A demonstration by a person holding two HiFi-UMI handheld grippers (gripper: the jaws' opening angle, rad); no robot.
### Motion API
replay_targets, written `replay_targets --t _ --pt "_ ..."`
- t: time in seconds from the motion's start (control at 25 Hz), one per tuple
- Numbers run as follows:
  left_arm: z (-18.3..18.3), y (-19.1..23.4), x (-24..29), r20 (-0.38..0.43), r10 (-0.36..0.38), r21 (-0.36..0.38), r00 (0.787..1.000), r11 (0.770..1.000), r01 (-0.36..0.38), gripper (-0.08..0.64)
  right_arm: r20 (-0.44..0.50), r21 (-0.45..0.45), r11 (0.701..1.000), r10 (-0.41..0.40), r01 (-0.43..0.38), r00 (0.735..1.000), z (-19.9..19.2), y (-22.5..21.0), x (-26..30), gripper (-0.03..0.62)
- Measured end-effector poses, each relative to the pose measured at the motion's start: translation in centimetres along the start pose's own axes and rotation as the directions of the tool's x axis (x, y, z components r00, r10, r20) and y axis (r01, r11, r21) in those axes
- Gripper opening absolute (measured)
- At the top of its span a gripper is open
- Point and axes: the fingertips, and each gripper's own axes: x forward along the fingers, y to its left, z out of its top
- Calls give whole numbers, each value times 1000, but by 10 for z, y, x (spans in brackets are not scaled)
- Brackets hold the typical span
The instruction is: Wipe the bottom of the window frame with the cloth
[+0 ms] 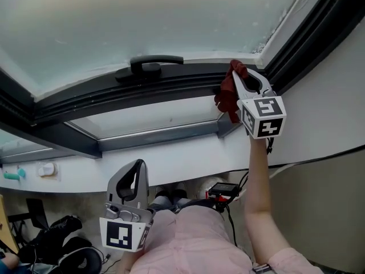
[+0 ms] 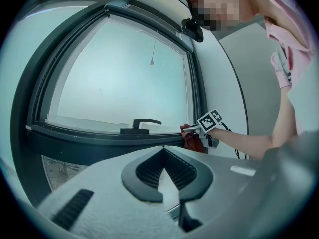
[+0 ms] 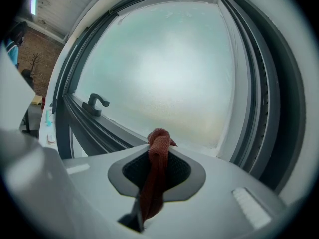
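A dark red cloth (image 1: 227,100) is bunched between the jaws of my right gripper (image 1: 236,68), which is shut on it. The cloth's top end touches the right end of the dark grey bottom window frame (image 1: 142,91), near the corner. In the right gripper view the cloth (image 3: 155,173) hangs from the jaws, with the frame (image 3: 102,129) running off to the left. My left gripper (image 1: 138,166) is held low, well below the sill, shut and empty. The left gripper view looks past its own tips (image 2: 163,169) to the cloth (image 2: 194,142) far off.
A black window handle (image 1: 151,65) sits mid-frame on the frosted pane. A white sill and wall (image 1: 177,156) run below. Cables and a small black device (image 1: 223,189) hang near my right arm. Black bags (image 1: 60,241) lie on the floor at lower left.
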Motion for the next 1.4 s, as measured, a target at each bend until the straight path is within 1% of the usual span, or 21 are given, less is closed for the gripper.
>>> replay_targets --t 0.2,0.4,0.68,0.96,1.2,1.4 --pt "-4 -13 4 6 4 -8 1000 1000 -4 0 12 4 1000 10 -10 1000 -4 -11 -3 55" --pt "-8 -24 10 6 4 -10 1000 1000 -4 0 24 11 1000 -7 7 1000 -8 -28 -7 57" --pt "-3 -34 14 19 11 4 1000 1000 -11 0 30 24 1000 -20 20 999 -14 -45 -12 57" --pt "0 -42 15 24 18 13 1000 1000 -18 0 31 32 999 -27 26 999 -18 -57 -14 56" --pt "1 -49 18 26 10 16 1000 1000 -11 0 26 39 998 -50 49 998 -23 -68 -17 55" --pt "1 -51 20 23 4 15 1000 1000 -4 0 21 28 998 -51 51 998 -23 -68 -17 55"
